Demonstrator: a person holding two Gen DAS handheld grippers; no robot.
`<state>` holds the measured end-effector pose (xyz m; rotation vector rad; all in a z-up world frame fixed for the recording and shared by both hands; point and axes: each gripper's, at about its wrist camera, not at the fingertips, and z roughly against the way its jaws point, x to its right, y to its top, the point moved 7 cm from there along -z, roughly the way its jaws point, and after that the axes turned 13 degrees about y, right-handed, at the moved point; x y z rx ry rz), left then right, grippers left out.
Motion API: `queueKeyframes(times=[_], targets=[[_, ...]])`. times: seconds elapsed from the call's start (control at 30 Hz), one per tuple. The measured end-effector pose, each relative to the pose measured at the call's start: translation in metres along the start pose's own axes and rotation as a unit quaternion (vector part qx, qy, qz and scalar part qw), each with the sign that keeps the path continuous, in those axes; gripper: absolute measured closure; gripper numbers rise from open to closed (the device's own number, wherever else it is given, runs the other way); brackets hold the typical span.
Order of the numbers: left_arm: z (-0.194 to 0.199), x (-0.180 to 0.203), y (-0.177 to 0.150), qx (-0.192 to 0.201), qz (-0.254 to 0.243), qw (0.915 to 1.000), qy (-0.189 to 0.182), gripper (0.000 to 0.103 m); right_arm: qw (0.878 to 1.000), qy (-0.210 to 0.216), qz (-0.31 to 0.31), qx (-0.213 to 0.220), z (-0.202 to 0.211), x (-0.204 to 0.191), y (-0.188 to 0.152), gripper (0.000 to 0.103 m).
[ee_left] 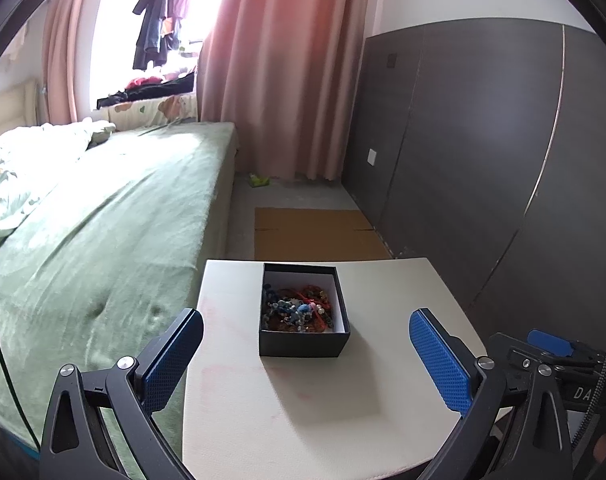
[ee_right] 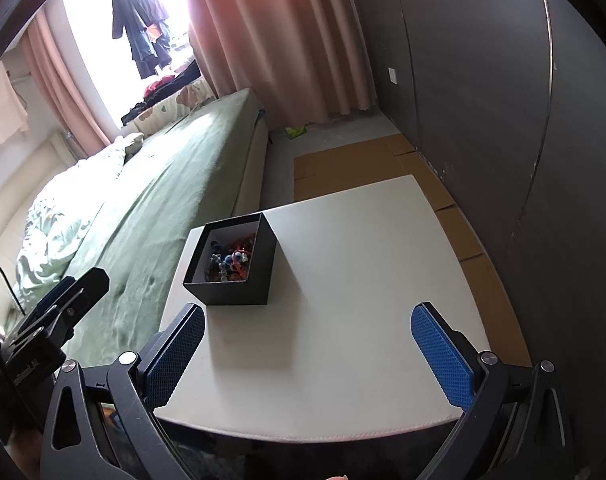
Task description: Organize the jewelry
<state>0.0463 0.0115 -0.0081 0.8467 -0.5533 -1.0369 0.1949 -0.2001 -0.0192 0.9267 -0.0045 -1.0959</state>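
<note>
A small black box (ee_left: 304, 332) sits on the white desk (ee_left: 303, 400). It is open at the top, with white walls inside. Its sides run almost straight with the desk edges, and its long way runs from the near edge to the far edge. In the left wrist view it stands near the middle of the desk, a bit closer to the far edge and to the bed side.

Inside the box lies a tangled pile of jewelry (ee_left: 299, 310): blue beads, red cord and small pale beads all mixed up. No one piece can be told from the others.

The left gripper (ee_left: 306, 354) is wide open and holds nothing. Its blue pads (ee_left: 171, 364) stand far apart over the near edge of the desk, with the box between and beyond them.

The right gripper (ee_right: 308, 350) is wide open too, and it holds nothing. It is over the near edge, and the box (ee_right: 233, 266) sits ahead of it toward the left edge.

A green bed (ee_left: 103, 248) is just beside the left side of the desk. Flat cardboard (ee_left: 319, 234) lies on the floor past the far edge.
</note>
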Motion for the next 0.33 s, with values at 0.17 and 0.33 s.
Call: queueKeyframes(times=[0.17,0.33], targets=[[0.0008,0.0026,-0.0008,0.000,-0.003,1.0000,-0.002,0.000,1.000,-0.002,-0.006,-0.002,-0.0002,0.0026,-0.0017,0.000],[-0.0007,0.0040,-0.0019,-0.006,-0.005,0.9999,-0.006,0.000,1.000,-0.003,-0.010,-0.003,-0.0004,0.0031,-0.0034,0.000]])
